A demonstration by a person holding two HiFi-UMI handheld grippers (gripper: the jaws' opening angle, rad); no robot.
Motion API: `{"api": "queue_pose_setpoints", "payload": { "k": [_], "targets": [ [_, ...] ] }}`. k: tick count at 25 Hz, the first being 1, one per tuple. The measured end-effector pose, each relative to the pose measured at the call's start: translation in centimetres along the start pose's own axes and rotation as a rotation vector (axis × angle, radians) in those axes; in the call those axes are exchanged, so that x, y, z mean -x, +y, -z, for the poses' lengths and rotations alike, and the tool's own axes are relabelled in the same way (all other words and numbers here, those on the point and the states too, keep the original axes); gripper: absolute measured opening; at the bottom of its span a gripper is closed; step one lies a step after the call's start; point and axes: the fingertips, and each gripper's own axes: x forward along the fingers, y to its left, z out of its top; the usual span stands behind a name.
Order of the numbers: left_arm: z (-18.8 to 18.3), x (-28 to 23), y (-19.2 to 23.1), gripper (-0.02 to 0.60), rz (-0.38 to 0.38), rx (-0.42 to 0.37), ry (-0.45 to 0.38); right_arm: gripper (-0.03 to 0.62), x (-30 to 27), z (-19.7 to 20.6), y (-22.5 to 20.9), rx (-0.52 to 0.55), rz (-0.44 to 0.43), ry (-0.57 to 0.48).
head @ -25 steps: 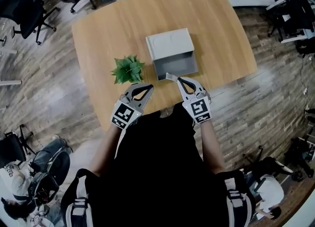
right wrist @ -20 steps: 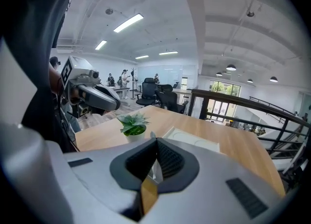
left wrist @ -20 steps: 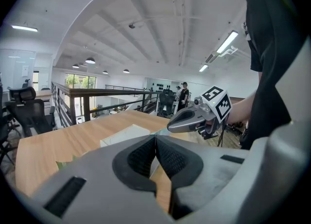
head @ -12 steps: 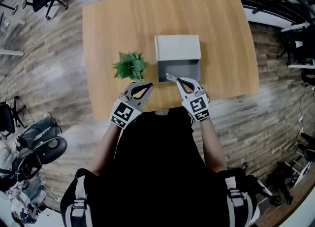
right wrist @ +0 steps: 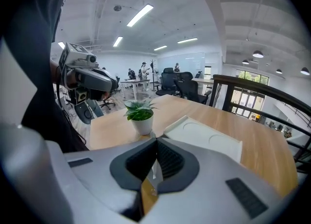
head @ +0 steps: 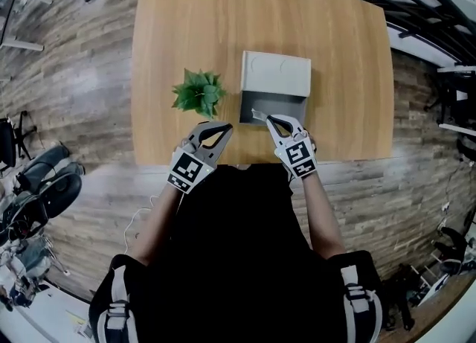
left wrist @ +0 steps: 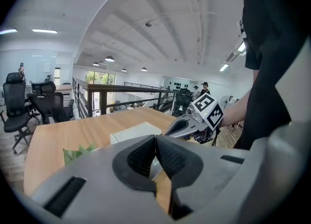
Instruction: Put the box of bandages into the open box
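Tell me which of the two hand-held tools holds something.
The right tool, by the grey open box: its jaws pinch a small white flat item. The left tool, near the green potted plant, is shut empty.

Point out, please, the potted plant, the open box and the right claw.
potted plant [head: 199, 93]: head view, on its leaves.
open box [head: 277, 74]: head view, on its lid.
right claw [head: 269, 119]: head view, between its fingertips.

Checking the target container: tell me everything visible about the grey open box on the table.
The grey open box, rectangular and plastic-looking, stands on the wooden table right of the green potted plant. Its paler lid lies folded back on the far side. The right gripper, shut on a small pale packet, hangs over its near edge; contact unclear.
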Motion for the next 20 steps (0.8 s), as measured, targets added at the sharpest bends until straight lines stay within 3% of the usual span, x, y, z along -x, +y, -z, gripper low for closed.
{"api": "queue_pose_setpoints", "payload": {
  "k": [13,20],
  "targets": [
    [1.2,0.0,0.0,0.024,-0.06,0.031,0.023,0.025,-3.2,3.2,0.6,0.011,-0.092,0.056],
    [1.5,0.0,0.1,0.025,-0.062,0.03,0.033,0.025,-4.5,4.8,0.4,-0.014,-0.091,0.084]
  ]
}}
